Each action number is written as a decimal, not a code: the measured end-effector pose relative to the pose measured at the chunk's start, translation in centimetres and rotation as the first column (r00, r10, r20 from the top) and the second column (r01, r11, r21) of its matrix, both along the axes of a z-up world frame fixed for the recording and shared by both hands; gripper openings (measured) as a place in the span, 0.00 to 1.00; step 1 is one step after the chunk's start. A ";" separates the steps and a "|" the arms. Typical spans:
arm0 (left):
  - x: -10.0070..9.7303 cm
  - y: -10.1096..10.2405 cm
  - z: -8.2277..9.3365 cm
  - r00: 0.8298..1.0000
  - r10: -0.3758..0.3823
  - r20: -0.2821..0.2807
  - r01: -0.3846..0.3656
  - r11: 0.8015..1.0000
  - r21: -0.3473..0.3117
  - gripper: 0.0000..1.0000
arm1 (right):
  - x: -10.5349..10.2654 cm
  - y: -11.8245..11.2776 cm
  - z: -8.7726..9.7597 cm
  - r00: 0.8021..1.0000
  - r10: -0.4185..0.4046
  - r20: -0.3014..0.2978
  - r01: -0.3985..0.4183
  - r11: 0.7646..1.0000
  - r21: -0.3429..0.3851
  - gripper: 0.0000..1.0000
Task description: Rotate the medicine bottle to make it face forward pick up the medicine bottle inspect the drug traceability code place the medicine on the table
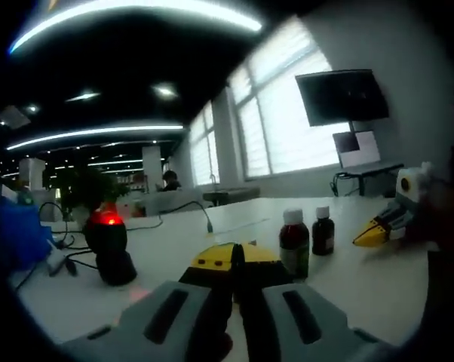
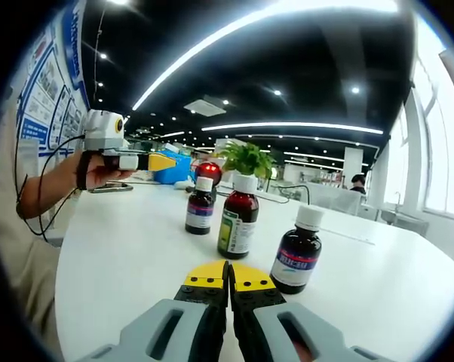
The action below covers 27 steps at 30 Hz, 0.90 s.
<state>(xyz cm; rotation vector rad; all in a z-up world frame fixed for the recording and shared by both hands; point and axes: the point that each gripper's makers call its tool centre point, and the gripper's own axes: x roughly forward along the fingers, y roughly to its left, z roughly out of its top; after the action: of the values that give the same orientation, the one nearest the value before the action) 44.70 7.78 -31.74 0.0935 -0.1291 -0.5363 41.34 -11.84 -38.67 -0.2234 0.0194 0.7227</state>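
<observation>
Three dark medicine bottles with white caps are standing upright on the white table (image 2: 121, 249). In the right gripper view, the nearest bottle (image 2: 296, 260) is standing just ahead of the right gripper (image 2: 228, 277) and a little to its right, not touching it. The tall bottle (image 2: 237, 215) with a green and white label is standing straight ahead, further off, and the small bottle (image 2: 200, 205) with a purple label is behind it, a little to the left.

The right gripper is resting low over the table with its yellow-tipped jaws pressed together, holding nothing. The left gripper (image 1: 235, 258) is looking the same in its own view: jaws closed, empty, with two of the bottles ahead and to the right. In the right gripper view the left gripper is also showing far to the left, carried in a person's hand (image 2: 99, 170).

The nearest bottle is looking like brown glass or hard plastic, filled with dark liquid, so I am judging it stiff, smooth, somewhat heavy for its size, and breakable if it is dropping. Its label is carrying a blue and red band and is turning partly away, so the print is too small for reading. I am thinking the best hold is across the round body, at the label height, where the paper is giving more friction than the bare shoulder; the cap is narrow and may be turning loose. A gentle, centred squeeze should be keeping it from slipping or tipping.

A black device with a red light (image 1: 108, 245) is standing ahead and left of the left gripper.
</observation>
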 end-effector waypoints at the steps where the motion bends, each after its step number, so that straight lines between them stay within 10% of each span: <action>1: -0.1 0.1 -0.2 1.000 0.004 -0.016 -0.005 1.000 -0.018 0.00 | 0.0 0.0 0.0 1.000 -0.001 -0.001 0.001 1.000 0.001 0.00; 27: -2.7 -0.9 -4.9 0.989 -0.018 -0.144 0.014 1.000 -0.026 0.00 | 0.1 -0.2 -0.1 1.000 -0.012 -0.009 0.012 1.000 0.004 0.00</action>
<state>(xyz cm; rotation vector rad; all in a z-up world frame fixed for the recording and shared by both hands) 41.96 6.91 -36.63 0.0288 0.0049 -0.5552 41.39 -12.03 -38.76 -0.2167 0.0275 0.7113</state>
